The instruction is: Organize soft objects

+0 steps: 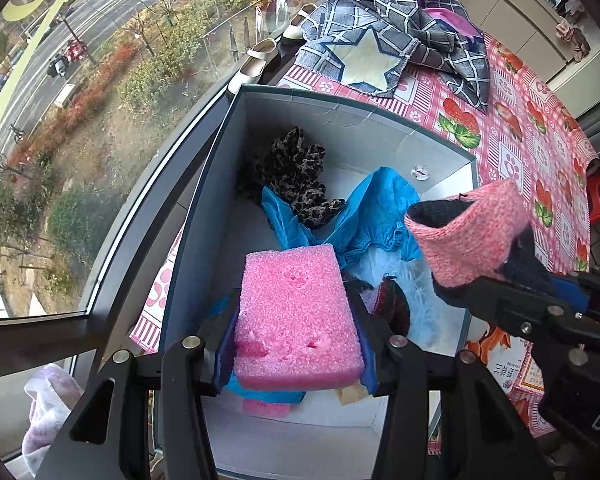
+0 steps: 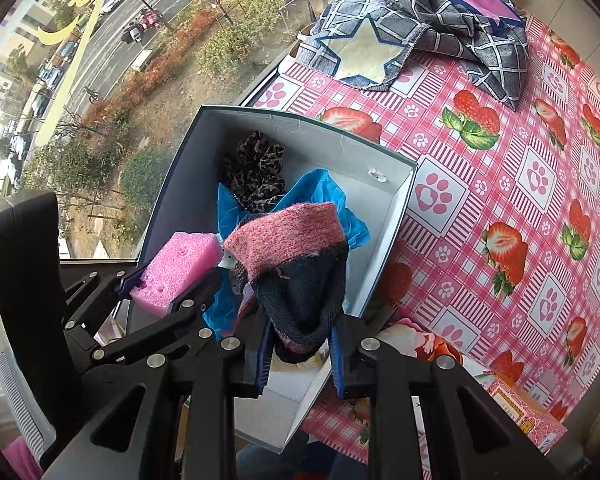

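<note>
The left gripper (image 1: 296, 344) clamps a pink sponge (image 1: 296, 312) above the open box (image 1: 380, 120). Just to its right, the right gripper (image 2: 300, 356) pinches a pink-and-dark knit sock (image 2: 296, 264) over the same box.

A pink sponge (image 1: 296, 316) and a pink-and-navy knit sock (image 2: 296, 264) hang over the open box (image 1: 340, 110).

Left gripper (image 1: 296, 340) points straight down, blue pads pressed on both sides of a pink sponge (image 1: 296, 312). Right gripper (image 2: 300, 356) just beside it, tilted steeply down, jaws narrow, clamped on a pink-and-dark sock (image 2: 296, 264).
</note>
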A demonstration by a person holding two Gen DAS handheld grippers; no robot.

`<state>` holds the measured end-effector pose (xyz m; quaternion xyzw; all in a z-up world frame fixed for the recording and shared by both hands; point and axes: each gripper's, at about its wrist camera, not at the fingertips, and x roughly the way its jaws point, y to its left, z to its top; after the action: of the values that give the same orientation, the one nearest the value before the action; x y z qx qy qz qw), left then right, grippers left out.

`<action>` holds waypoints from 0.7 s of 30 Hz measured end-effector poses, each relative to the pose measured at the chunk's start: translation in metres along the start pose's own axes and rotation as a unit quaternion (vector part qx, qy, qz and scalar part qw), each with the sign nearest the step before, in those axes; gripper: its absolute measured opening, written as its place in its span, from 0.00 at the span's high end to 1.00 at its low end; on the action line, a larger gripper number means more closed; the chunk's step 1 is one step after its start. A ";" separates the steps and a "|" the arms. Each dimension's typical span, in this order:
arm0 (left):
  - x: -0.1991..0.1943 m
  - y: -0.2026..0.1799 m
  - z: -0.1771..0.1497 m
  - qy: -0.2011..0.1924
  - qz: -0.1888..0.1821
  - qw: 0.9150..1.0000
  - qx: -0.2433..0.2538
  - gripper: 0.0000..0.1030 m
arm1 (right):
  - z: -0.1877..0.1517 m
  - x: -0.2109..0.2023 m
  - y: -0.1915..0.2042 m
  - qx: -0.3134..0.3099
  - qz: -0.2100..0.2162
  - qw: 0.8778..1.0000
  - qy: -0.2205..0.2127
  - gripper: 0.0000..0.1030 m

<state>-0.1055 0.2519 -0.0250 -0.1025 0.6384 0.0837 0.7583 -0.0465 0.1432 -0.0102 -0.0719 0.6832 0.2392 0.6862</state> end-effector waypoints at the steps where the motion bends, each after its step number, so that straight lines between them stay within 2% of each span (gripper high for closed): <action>1: -0.002 0.000 -0.001 -0.005 -0.002 1.000 -0.001 0.37 | 0.000 0.000 0.000 -0.001 0.000 1.000 0.001 0.69; 2: -0.004 0.000 -0.002 -0.012 -0.001 1.000 -0.001 0.25 | 0.000 -0.001 0.000 -0.002 -0.001 1.000 -0.001 0.60; 3: -0.006 0.001 -0.003 -0.018 0.000 1.000 -0.001 0.19 | -0.001 -0.003 0.000 -0.005 -0.005 1.000 -0.005 0.45; 4: -0.008 0.000 -0.003 -0.019 0.003 1.000 0.001 0.19 | -0.001 -0.006 0.001 -0.007 -0.009 1.000 -0.011 0.40; 5: -0.008 0.000 -0.004 -0.017 0.007 1.000 0.004 0.19 | -0.001 -0.008 0.002 -0.011 -0.014 1.000 -0.018 0.36; 10: -0.006 -0.002 -0.007 -0.009 0.045 0.999 0.016 0.19 | -0.002 -0.014 0.002 -0.014 -0.021 1.000 -0.017 0.36; 11: -0.008 -0.002 -0.008 -0.013 0.044 0.999 0.017 0.19 | -0.002 -0.015 0.002 -0.010 -0.022 1.000 -0.016 0.25; 12: -0.010 -0.001 -0.009 -0.019 0.040 0.999 0.015 0.19 | -0.003 -0.016 0.001 -0.007 -0.023 1.000 -0.017 0.09; 13: -0.013 0.000 -0.010 -0.024 0.038 0.999 0.012 0.19 | -0.004 -0.016 -0.001 -0.003 -0.027 0.999 -0.020 0.06; 17: -0.019 0.002 -0.013 -0.022 0.017 1.000 0.007 0.19 | -0.007 -0.021 -0.003 0.004 -0.026 0.999 -0.020 0.05; 19: -0.022 0.000 -0.016 -0.022 0.020 0.999 0.014 0.19 | -0.008 -0.022 -0.003 0.008 -0.025 0.999 -0.019 0.05; 21: -0.025 -0.003 -0.020 -0.022 0.021 0.999 0.022 0.19 | -0.011 -0.023 -0.004 0.011 -0.025 0.999 -0.019 0.01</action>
<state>-0.1279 0.2435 -0.0039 -0.0701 0.6251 0.0876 0.7725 -0.0534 0.1295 0.0109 -0.0765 0.6709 0.2157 0.7054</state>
